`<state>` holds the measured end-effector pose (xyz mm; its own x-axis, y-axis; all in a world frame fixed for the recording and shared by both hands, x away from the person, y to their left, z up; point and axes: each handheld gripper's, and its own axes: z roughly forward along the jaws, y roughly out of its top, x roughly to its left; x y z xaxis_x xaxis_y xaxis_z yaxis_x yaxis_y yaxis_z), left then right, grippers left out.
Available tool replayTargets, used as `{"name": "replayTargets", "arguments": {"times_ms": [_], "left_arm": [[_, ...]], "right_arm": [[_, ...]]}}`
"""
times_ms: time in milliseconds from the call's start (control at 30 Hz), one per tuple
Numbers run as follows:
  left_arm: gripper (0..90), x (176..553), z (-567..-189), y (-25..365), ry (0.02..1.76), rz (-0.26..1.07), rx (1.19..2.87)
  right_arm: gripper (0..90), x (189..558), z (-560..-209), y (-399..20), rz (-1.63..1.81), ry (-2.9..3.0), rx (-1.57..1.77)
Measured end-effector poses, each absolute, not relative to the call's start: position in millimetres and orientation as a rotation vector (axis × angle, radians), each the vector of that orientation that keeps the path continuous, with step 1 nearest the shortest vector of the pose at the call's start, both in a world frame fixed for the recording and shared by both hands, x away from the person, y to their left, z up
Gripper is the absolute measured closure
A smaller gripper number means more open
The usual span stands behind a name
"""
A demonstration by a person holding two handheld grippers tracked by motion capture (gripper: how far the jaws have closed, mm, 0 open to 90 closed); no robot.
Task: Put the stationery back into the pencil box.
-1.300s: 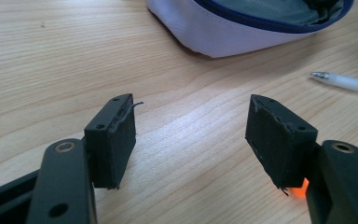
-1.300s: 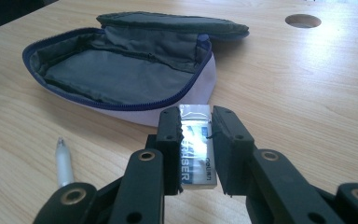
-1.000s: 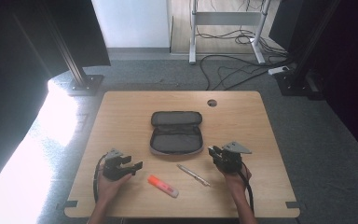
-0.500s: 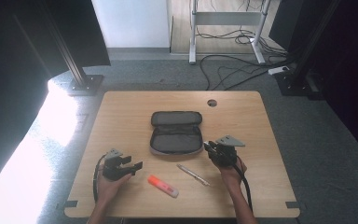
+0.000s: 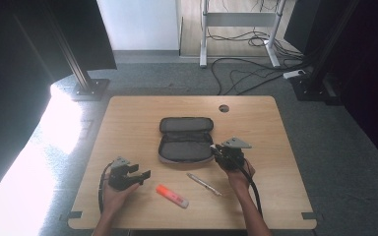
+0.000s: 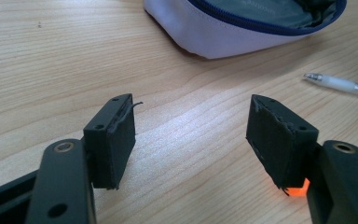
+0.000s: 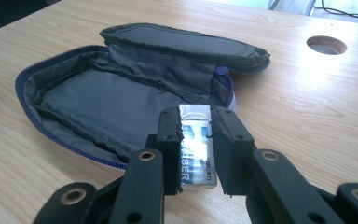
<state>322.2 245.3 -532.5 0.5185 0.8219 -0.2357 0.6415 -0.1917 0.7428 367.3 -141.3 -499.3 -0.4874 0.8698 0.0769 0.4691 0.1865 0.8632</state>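
An open pencil case (image 5: 186, 138) (image 7: 121, 98) (image 6: 242, 23) lies in the middle of the table, grey lining up. My right gripper (image 5: 221, 151) (image 7: 196, 116) is shut on a white eraser (image 7: 195, 144) and holds it at the case's right end, just over the rim. My left gripper (image 5: 139, 173) (image 6: 191, 126) rests near the front left of the table, open, with bare wood between its pads. An orange highlighter (image 5: 172, 195) (image 6: 296, 190) lies just right of it. A pen (image 5: 204, 184) (image 6: 342, 84) lies in front of the case.
The wooden table (image 5: 275, 128) has a round cable hole (image 5: 224, 108) (image 7: 326, 44) behind the case. Cables (image 5: 246, 73) and desk legs stand on the floor beyond the far edge. A black frame post (image 5: 86, 78) stands at the back left.
My right gripper has carried the eraser leftward and slightly away from the person, up to the case's right end. The left gripper has stayed in place.
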Motion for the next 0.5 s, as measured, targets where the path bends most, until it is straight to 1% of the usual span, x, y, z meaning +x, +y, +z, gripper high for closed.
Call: {"name": "replayTargets", "arguments": {"times_ms": [500], "left_arm": [[33.2,323.4,-533.6,245.5,1.196,0.250,1.913]], "right_arm": [[72.8,381.3,-497.0,-125.0,1.211,2.063,1.250]]}}
